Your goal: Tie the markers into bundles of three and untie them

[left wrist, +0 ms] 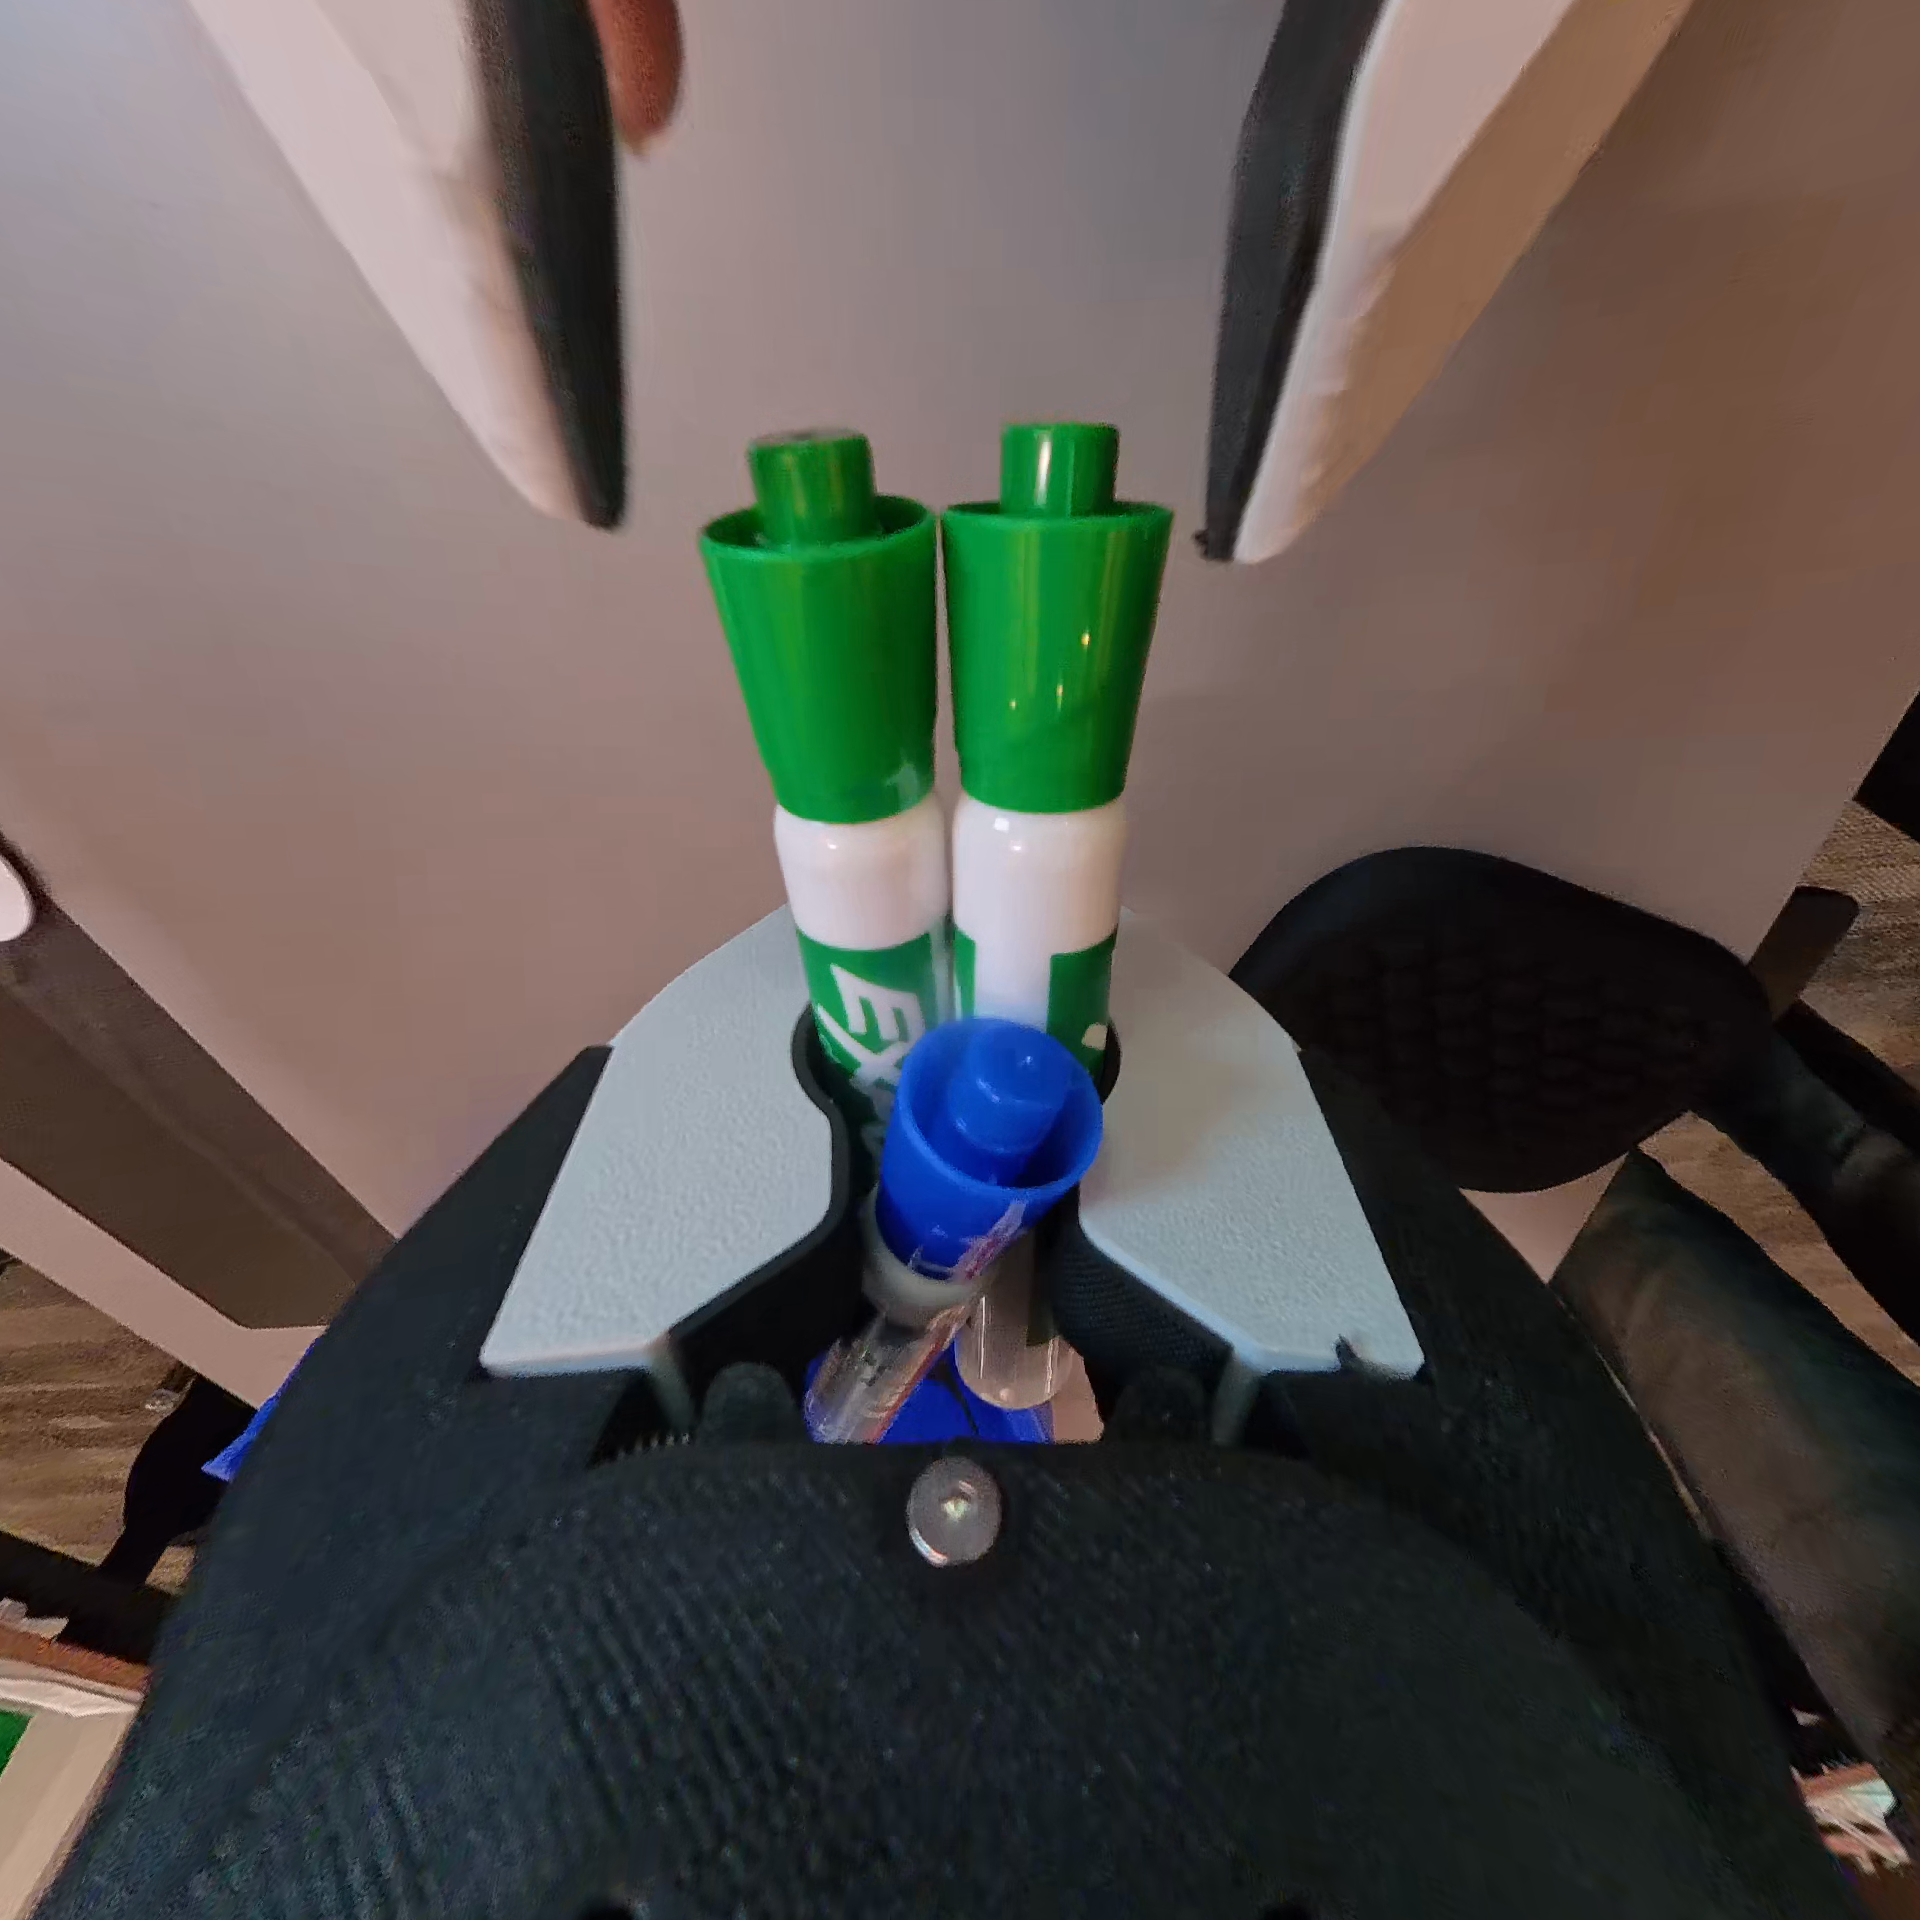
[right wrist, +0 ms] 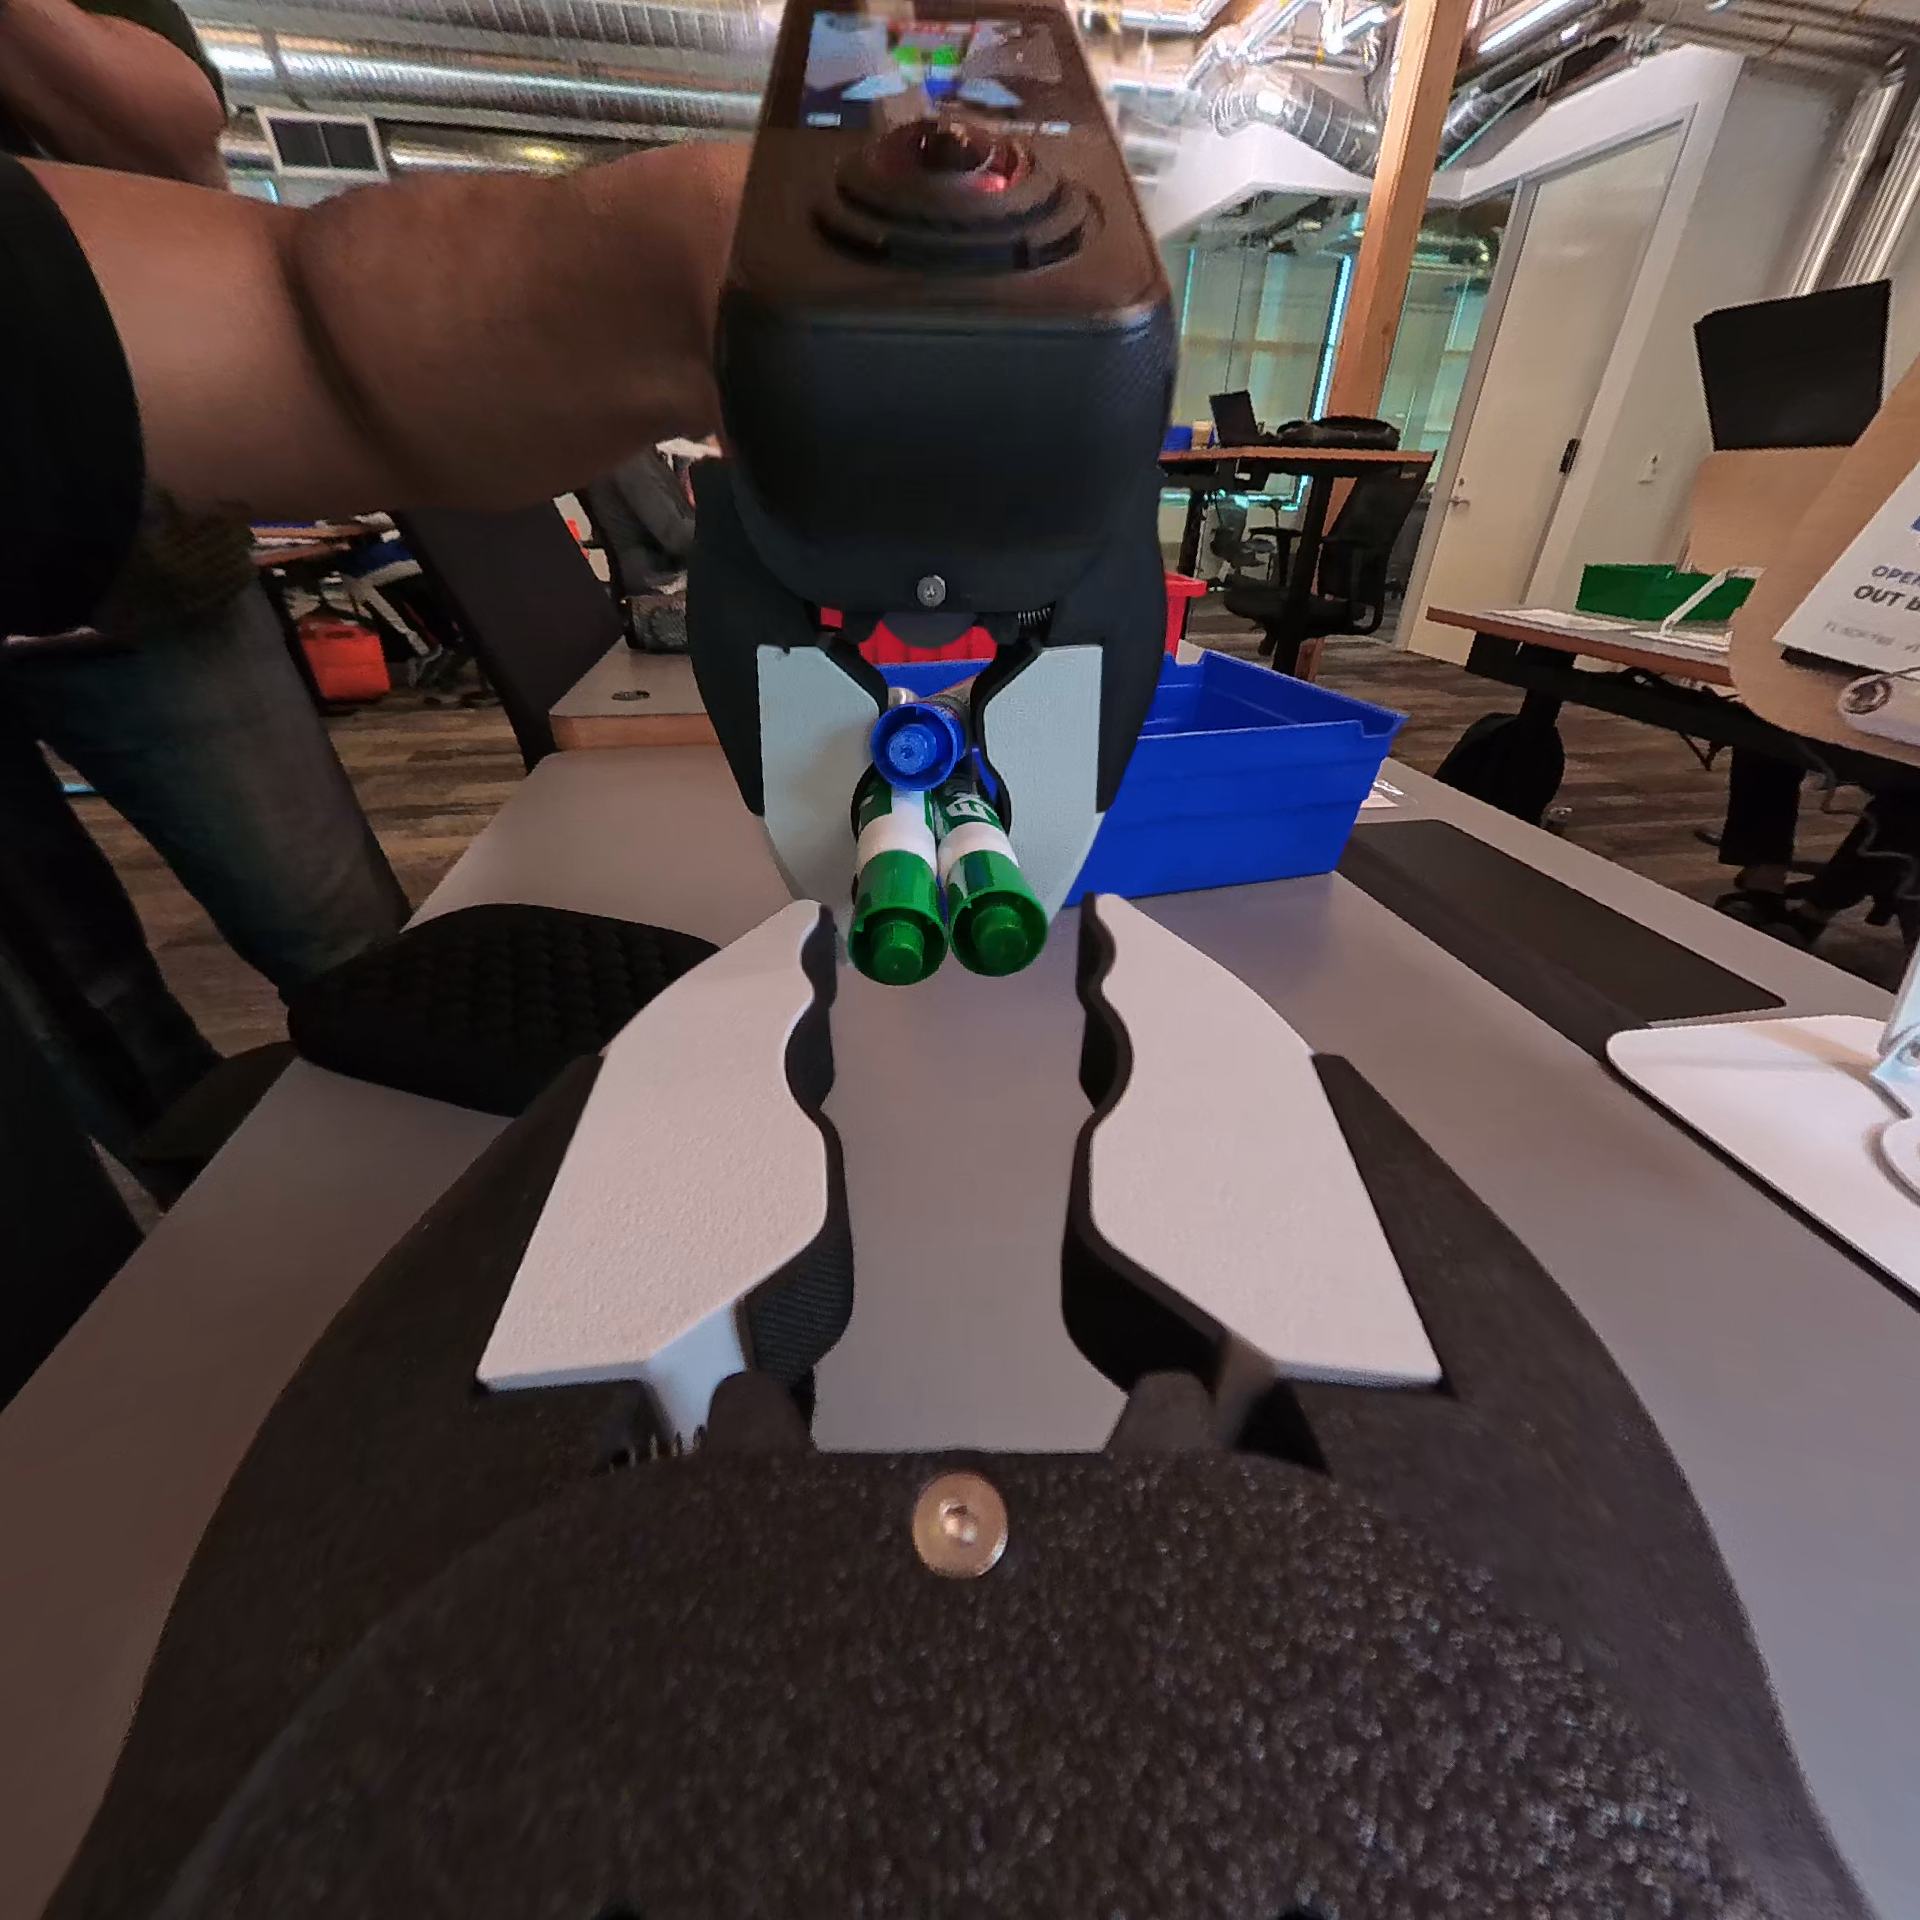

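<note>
Grey surface [right wrist: 956, 1195] stretched beneath the right hand-held gripper [right wrist: 956, 935], its fingers spread wide and empty. Just beyond, the left hand-held gripper [left wrist: 956, 1049] clamped three markers [left wrist: 935, 727], two green, one blue. Farther back sat a blue bin [right wrist: 1247, 790].

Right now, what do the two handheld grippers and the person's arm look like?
Both match: the left gripper and right gripper have pale grey fingers with wavy black inner pads, on textured black bodies with a silver screw. The left carries a black camera with a small screen. The person wears a dark sleeve.
</note>
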Demonstrator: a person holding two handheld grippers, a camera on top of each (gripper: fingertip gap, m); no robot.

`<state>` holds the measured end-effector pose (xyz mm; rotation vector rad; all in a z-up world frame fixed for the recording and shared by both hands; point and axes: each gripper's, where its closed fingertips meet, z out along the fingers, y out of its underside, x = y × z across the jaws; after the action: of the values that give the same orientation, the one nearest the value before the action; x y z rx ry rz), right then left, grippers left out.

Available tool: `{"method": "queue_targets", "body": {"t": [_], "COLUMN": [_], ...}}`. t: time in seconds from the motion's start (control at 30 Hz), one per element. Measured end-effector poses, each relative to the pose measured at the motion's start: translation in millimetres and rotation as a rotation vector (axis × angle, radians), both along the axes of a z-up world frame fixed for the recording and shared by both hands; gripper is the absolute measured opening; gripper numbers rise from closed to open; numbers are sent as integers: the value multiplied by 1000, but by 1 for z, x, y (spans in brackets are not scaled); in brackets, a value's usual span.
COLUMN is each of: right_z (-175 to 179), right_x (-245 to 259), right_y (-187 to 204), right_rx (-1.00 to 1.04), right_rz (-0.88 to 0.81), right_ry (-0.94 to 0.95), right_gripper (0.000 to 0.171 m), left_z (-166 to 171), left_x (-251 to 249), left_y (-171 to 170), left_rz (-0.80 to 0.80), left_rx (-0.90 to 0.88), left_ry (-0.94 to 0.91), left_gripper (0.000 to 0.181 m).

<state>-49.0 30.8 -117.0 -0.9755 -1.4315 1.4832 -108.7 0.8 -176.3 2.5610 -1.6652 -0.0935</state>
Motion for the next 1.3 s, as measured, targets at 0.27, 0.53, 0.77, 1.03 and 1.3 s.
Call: {"method": "queue_targets", "body": {"t": [0.27,0.53,0.77,1.03,1.3], "right_z": [-8,-4,-2,0,0], "right_x": [-18,-20,-14,-9,-9], "right_y": [-9,-14,-10,-10,-11], "right_rx": [-18,-29,-19,-12,-6], "right_rz": [9,17,3,13,17], "right_ry": [-39,-14,-6,5,4], "right_gripper": [56,41,39,39,39], "left_z": [-6,-3,3,6,6], "left_x": [0,13,20,24,24], "left_y": [-2,3,8,8,6], "left_rz": [-14,-30,-18,-16,-14], "left_rx": [8,25,47,45,41], "left_ry": [12,-9,-38,-49,-52], "left_gripper": [41,41,42,42,42]}}
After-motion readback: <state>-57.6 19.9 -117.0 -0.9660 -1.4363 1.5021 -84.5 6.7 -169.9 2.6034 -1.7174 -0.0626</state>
